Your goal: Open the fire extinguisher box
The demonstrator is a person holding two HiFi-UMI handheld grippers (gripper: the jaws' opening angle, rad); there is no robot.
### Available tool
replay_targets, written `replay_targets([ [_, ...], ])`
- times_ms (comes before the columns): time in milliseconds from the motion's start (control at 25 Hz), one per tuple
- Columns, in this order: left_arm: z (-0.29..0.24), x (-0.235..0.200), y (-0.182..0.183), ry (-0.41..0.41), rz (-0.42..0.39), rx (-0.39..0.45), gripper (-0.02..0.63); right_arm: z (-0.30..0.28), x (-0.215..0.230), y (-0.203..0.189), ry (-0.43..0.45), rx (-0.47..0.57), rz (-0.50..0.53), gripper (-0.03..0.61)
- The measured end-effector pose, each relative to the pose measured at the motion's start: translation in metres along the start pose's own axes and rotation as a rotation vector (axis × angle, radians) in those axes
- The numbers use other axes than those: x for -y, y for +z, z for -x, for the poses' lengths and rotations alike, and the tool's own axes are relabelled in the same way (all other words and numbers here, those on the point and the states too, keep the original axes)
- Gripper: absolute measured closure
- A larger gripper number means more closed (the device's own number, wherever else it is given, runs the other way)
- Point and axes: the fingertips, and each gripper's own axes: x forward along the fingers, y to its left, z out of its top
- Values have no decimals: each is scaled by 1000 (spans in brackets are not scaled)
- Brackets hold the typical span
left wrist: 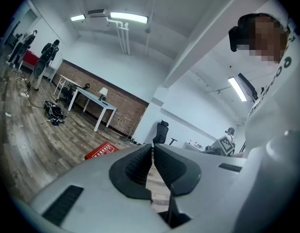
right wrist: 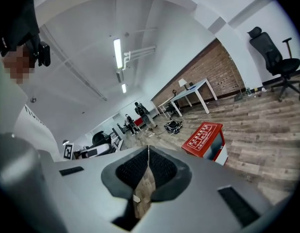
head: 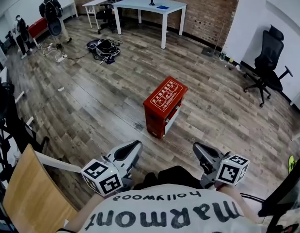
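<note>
The red fire extinguisher box [head: 165, 106] stands on the wood floor ahead of me, its lid with white print lying flat on top and a pale panel on its near right side. My left gripper [head: 138, 143] and right gripper [head: 195, 146] are held low near my body, both well short of the box and apart from it. Each has its jaws together with nothing between them. The left gripper [left wrist: 152, 145] sees the box [left wrist: 102, 151] at its left; the right gripper [right wrist: 148, 147] sees the box [right wrist: 204, 139] at its right.
A white table [head: 150, 6] stands at the back by the brick wall. A black office chair [head: 268, 62] is at the right, bags and cables [head: 105, 49] lie at the back left, a wooden board [head: 33, 193] is at my near left. People [head: 53, 13] stand far left.
</note>
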Motion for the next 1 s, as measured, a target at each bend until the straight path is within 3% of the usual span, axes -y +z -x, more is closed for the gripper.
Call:
replay_targets([
  [280, 0, -10, -6, 27, 6, -18, 594, -3, 5, 4, -11, 2, 16, 563],
  [520, -15, -15, -3, 33, 7, -20, 594, -14, 13, 15, -33, -40, 151, 563],
  [1000, -51, -22, -6, 74, 15, -43, 594, -23, 56, 36, 5, -41, 105, 563],
])
